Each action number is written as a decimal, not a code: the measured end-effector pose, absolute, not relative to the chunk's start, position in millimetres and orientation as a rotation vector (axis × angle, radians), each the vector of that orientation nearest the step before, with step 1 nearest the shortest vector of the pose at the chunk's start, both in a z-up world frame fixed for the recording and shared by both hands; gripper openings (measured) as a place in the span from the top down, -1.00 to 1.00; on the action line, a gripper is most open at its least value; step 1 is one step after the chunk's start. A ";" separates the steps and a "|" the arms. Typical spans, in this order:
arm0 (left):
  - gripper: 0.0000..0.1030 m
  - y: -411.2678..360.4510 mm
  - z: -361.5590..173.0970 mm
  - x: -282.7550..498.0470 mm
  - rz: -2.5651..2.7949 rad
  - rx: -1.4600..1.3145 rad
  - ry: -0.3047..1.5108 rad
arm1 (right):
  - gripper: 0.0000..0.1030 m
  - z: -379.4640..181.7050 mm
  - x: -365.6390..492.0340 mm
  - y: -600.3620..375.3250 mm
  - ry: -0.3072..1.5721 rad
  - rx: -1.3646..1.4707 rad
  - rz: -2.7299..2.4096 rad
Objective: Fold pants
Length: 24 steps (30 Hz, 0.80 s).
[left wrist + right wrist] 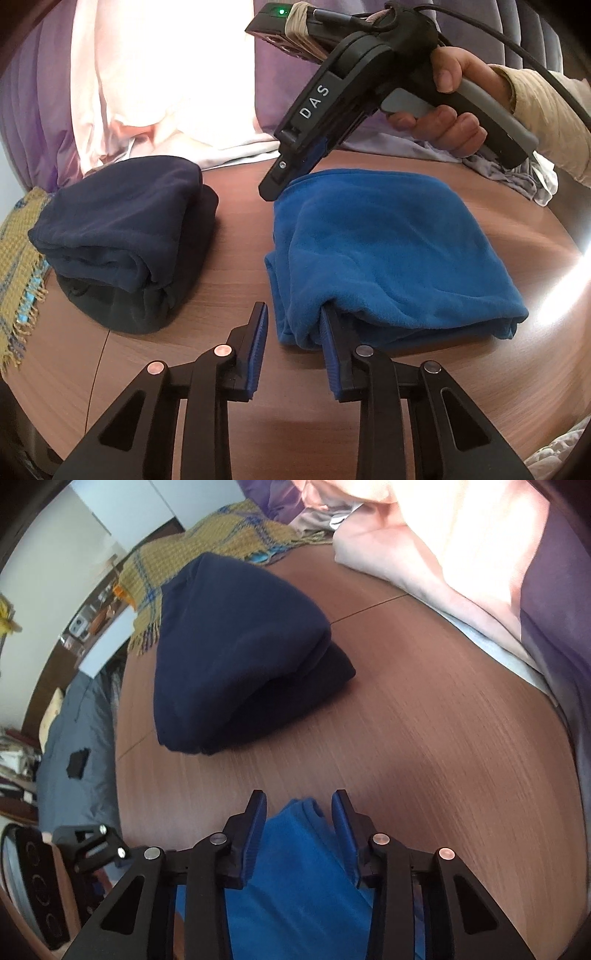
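The left tool (293, 314) sat low over the surface (236, 236) with its jaws at a narrow gap around the near left corner of the blue pants (388, 251). Its right finger was tucked in under the top layer of fleece, its left finger stood bare just beside the folded edge, and the pads did not visibly press the cloth. That placement read as a set-up to pinch the corner, probably to lift or square the bundle.

Beyond that tool's tips the blue pants lay already doubled into a thick rectangle, so the fold looked nearly finished. At the far left corner of the bundle the right tool (280, 184), held in the person's right hand (443, 110), pointed steeply down. Seen from its own camera, the right tool (299, 801) had its jaws narrowly apart, straddling the blue fleece (295, 867); whether the pads already squeezed it could not be told. One tool at each corner of the same side suggested the edge was meant to be moved as one piece.

Off to the left of both tools, well apart from the blue pants, a stack of dark navy folded clothes (122, 229) rested on the surface, likely finished. Farther off lay a yellow fringed blanket (18, 266) and pale pink cloth (147, 74).
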<state>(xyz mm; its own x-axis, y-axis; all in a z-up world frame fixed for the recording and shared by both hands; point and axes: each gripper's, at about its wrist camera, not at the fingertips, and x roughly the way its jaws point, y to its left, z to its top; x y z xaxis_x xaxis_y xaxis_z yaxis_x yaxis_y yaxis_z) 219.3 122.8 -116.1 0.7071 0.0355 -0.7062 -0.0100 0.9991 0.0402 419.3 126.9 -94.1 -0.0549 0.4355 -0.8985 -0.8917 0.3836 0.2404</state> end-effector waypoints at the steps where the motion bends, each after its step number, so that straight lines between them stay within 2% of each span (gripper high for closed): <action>1: 0.45 123.5 -116.3 220.5 0.020 0.030 0.787 | 0.26 -94.3 418.9 127.1 1.180 -0.511 1.158; 5: 0.57 124.9 -116.9 223.1 0.000 0.023 0.790 | 0.34 -99.1 417.9 133.8 1.216 -0.568 1.169; 10: 0.69 125.5 -116.3 224.7 -0.027 0.005 0.791 | 0.73 -100.6 418.0 140.2 1.238 -0.633 1.156; 12: 0.73 122.1 -114.2 222.4 -0.029 0.028 0.777 | 0.78 -98.9 415.7 138.7 1.242 -0.644 1.164; 20: 0.84 94.7 -101.9 204.8 0.034 0.301 0.672 | 0.85 -73.5 407.1 126.2 1.060 -0.580 1.103; 24: 0.87 97.5 -110.7 204.3 0.103 0.373 0.691 | 0.86 -75.0 405.3 129.1 0.985 -0.546 1.092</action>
<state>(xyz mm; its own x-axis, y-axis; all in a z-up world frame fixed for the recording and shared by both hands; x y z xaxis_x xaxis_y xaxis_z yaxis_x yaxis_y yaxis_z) 204.3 97.5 -110.7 0.7687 0.2145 -0.6026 0.0302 0.9289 0.3691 405.3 129.1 -75.0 0.1230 0.4781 -0.8696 -0.9144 0.3951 0.0879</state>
